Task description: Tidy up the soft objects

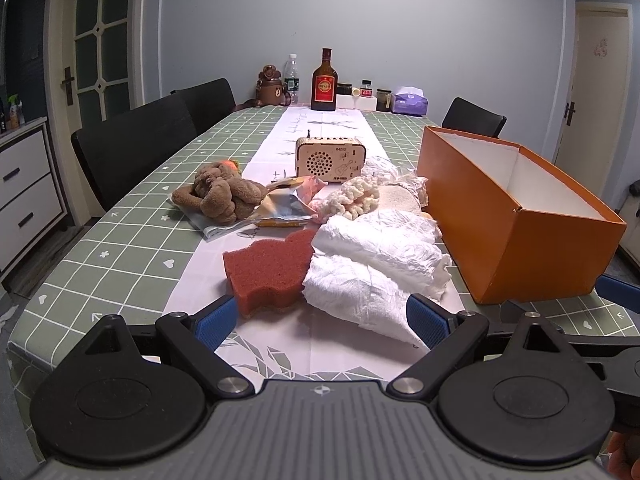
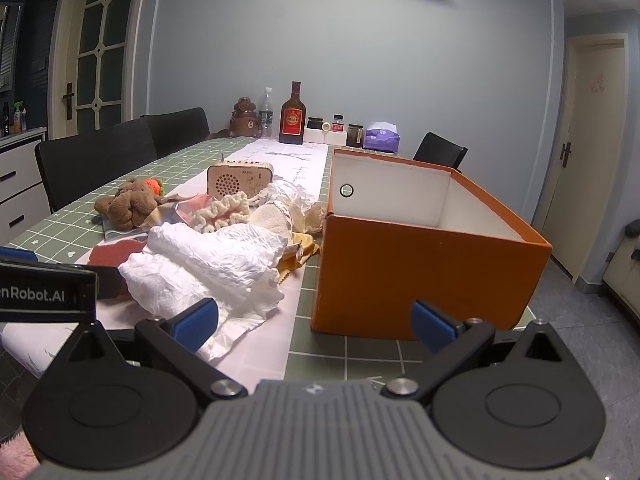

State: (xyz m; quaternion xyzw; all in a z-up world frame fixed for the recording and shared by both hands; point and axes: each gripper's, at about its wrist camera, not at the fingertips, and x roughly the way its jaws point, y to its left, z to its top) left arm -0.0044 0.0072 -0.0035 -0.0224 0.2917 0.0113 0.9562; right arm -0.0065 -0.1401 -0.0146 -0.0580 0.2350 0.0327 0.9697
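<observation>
A pile of soft things lies mid-table: a crumpled white cloth [image 1: 376,264] [image 2: 208,264], a red sponge [image 1: 268,268] [image 2: 116,254], a brown plush toy [image 1: 220,192] [image 2: 128,202], a cream knitted piece [image 1: 360,196] [image 2: 224,210] and a beige pad [image 1: 398,198] [image 2: 272,218]. An open orange box [image 1: 516,216] [image 2: 424,248] stands to their right; its inside looks empty. My left gripper [image 1: 320,320] is open and empty, just in front of the sponge and cloth. My right gripper [image 2: 316,320] is open and empty, between the cloth's edge and the box's near left corner.
A wooden radio [image 1: 330,158] [image 2: 240,178] stands behind the pile, with crinkled wrappers [image 1: 286,204] beside it. Bottles, jars and a tissue pack [image 1: 410,100] line the far table end. Black chairs [image 1: 132,148] stand along the left side. The left gripper's body [image 2: 44,286] shows at the right view's left edge.
</observation>
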